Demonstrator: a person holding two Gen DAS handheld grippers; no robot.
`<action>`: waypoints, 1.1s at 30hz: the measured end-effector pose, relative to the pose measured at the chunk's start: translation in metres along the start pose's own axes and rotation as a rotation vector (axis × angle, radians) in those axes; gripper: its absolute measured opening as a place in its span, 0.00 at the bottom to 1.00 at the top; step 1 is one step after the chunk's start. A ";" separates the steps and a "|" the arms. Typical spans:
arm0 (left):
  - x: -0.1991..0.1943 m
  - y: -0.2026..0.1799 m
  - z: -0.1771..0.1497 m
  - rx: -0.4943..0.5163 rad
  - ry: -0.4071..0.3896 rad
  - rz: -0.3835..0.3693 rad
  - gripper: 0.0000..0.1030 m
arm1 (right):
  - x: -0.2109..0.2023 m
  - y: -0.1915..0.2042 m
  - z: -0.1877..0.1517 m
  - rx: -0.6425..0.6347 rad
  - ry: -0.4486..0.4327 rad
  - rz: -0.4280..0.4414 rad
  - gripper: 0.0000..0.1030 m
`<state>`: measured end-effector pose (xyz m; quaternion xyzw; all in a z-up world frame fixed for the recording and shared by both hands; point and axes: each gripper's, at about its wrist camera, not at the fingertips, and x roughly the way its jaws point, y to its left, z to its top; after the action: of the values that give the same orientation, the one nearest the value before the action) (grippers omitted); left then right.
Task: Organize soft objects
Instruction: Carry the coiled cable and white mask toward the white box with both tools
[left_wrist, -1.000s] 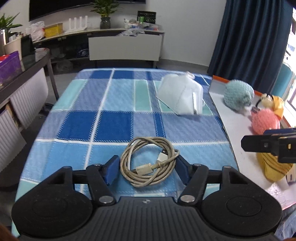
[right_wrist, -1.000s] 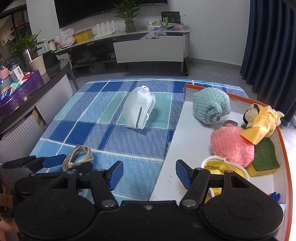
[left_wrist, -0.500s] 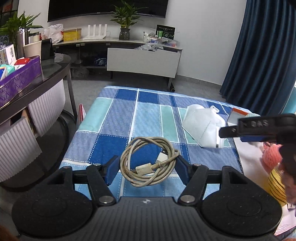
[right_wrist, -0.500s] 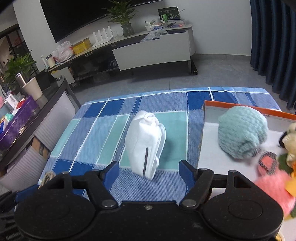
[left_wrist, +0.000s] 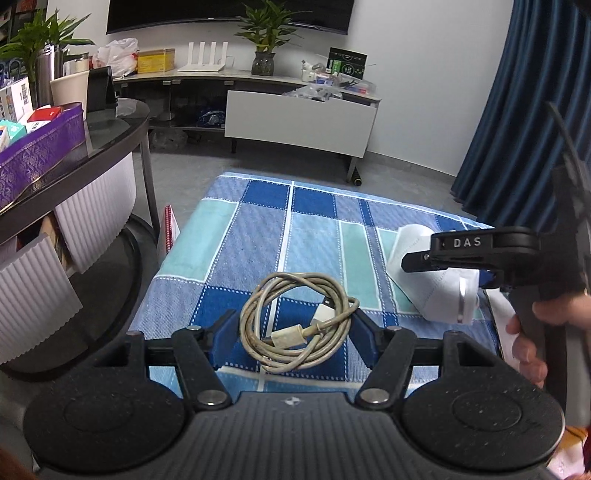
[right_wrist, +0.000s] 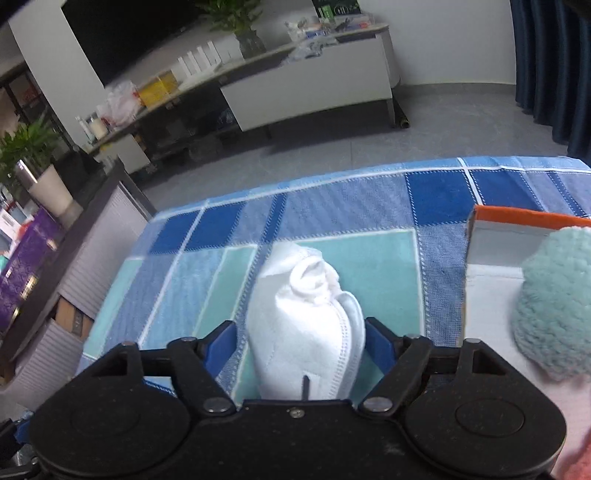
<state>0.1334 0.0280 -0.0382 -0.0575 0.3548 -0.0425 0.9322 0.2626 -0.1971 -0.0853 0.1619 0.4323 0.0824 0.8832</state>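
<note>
A coiled beige cable (left_wrist: 291, 336) hangs between the blue pads of my left gripper (left_wrist: 293, 325), which is shut on it above the near edge of the checked cloth (left_wrist: 314, 229). A white folded face mask (right_wrist: 306, 321) lies on the cloth and also shows in the left wrist view as the mask (left_wrist: 432, 295). My right gripper (right_wrist: 297, 338) straddles the mask and its jaws are closing. The right pad touches the mask's edge, while a gap remains at the left pad. One of its black fingers (left_wrist: 476, 243) crosses the mask in the left wrist view.
A white tray with an orange rim (right_wrist: 517, 216) lies right of the mask and holds a teal fluffy toy (right_wrist: 554, 295) and something pink (right_wrist: 580, 461). A dark side table with a purple basket (left_wrist: 37, 155) stands left. A person's hand (left_wrist: 532, 332) grips the right tool.
My right gripper left the tray, swung left and down, and now has the mask between its jaws. The left gripper drifted with the cable still in it.
</note>
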 end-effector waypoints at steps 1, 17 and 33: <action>0.001 0.000 0.001 -0.002 0.003 0.004 0.64 | -0.001 0.000 -0.001 0.008 0.008 0.020 0.51; -0.031 -0.012 0.005 -0.012 -0.007 0.039 0.64 | -0.099 0.059 -0.051 -0.218 -0.109 -0.091 0.47; -0.060 -0.019 -0.007 0.084 0.023 0.054 0.64 | -0.162 0.071 -0.105 -0.252 -0.123 -0.180 0.47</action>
<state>0.0831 0.0157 -0.0015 -0.0082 0.3649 -0.0331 0.9304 0.0799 -0.1549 -0.0005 0.0151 0.3764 0.0464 0.9252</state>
